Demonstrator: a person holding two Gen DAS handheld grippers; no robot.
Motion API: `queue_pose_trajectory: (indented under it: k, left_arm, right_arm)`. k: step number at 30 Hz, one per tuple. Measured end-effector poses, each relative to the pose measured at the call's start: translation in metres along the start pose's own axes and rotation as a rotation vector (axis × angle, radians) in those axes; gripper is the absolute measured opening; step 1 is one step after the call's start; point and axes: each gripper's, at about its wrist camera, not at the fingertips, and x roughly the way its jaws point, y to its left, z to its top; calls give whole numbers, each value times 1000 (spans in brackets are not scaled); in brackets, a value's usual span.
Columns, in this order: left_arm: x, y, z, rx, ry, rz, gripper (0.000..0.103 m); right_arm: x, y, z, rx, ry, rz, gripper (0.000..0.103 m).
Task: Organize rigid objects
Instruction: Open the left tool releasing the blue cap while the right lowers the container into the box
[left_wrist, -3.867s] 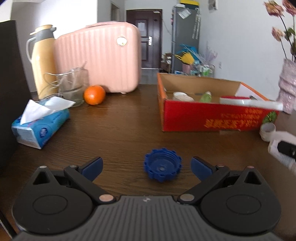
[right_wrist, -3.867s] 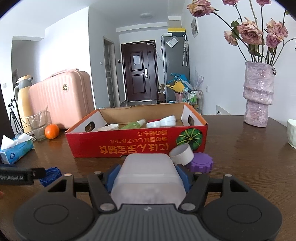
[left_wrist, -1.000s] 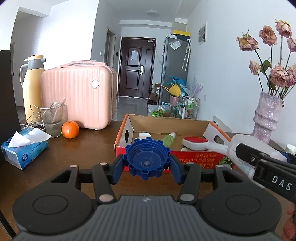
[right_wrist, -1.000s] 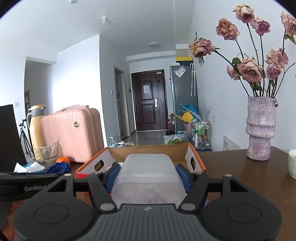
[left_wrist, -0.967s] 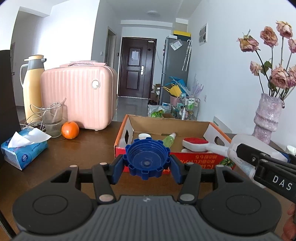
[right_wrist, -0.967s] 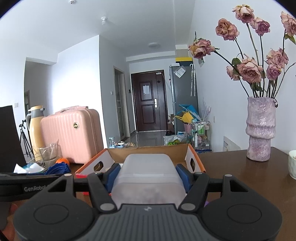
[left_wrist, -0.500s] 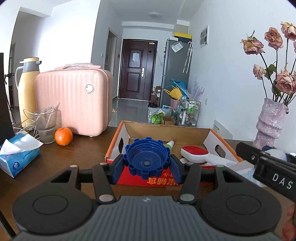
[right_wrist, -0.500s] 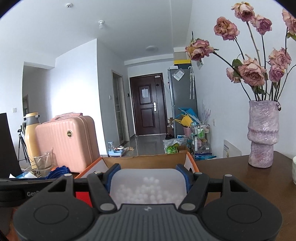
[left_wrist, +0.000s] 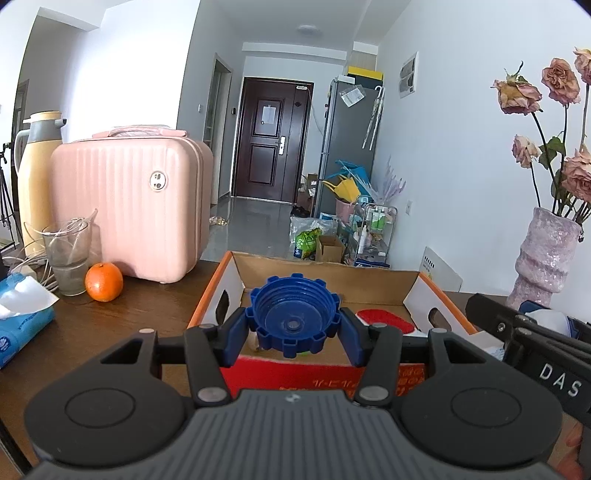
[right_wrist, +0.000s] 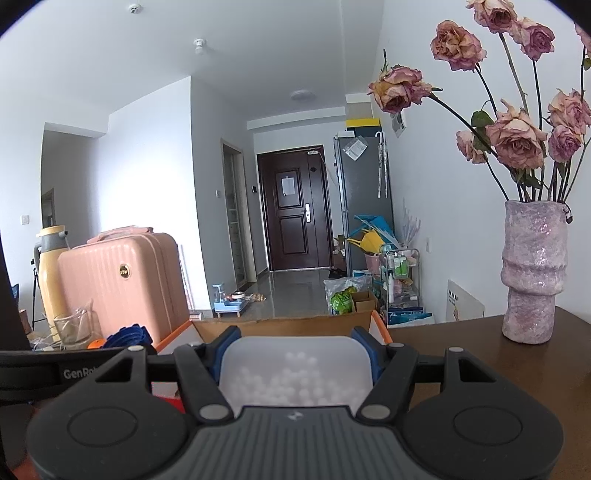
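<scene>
My left gripper (left_wrist: 293, 325) is shut on a blue ribbed cap (left_wrist: 293, 314) and holds it in the air just in front of the red cardboard box (left_wrist: 332, 376). The box holds a red-topped white item (left_wrist: 386, 319) and other small things, mostly hidden. My right gripper (right_wrist: 295, 354) is shut on a translucent white plastic container (right_wrist: 295, 373) with small white beads inside, held above the same box (right_wrist: 280, 325). The blue cap also shows at the left of the right wrist view (right_wrist: 127, 338), and the right gripper at the right of the left wrist view (left_wrist: 532, 343).
On the dark wooden table (left_wrist: 92, 325) stand a pink suitcase (left_wrist: 129, 206), a yellow thermos (left_wrist: 37, 177), a glass (left_wrist: 68, 254), an orange (left_wrist: 103, 282) and a tissue pack (left_wrist: 22, 317) to the left. A pink vase with dried roses (right_wrist: 532, 273) stands at the right.
Both grippers have moved forward and up toward the box with their loads. The right gripper has tilted, so the container's beads now show.
</scene>
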Motion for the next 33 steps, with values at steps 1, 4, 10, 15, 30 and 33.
queue_pose_trajectory:
  k: [1,4,10,15,30,33]
  left_arm:
    - [2,0,1,-2,0,-2,54]
    - [9,-2,4,-5,-2,-8,54]
    - [22,-5,11,-3,-11,-15,54]
    - [34,-7,16,0,-14,-15,54]
    - [80,-6,26,19,0,19,54]
    - [90,-6,28,24,10,29,54]
  right_arm:
    - [2,-1,2,1,-5,1,65]
    - [8,-3,8,2,-17,6,65]
    - [23,-6,20,5,-42,20,65]
    - [38,-6,28,3,-54,34,65]
    - [103,-9,30,-41,28,59,65]
    - [116,-11,30,-56,70,67,65]
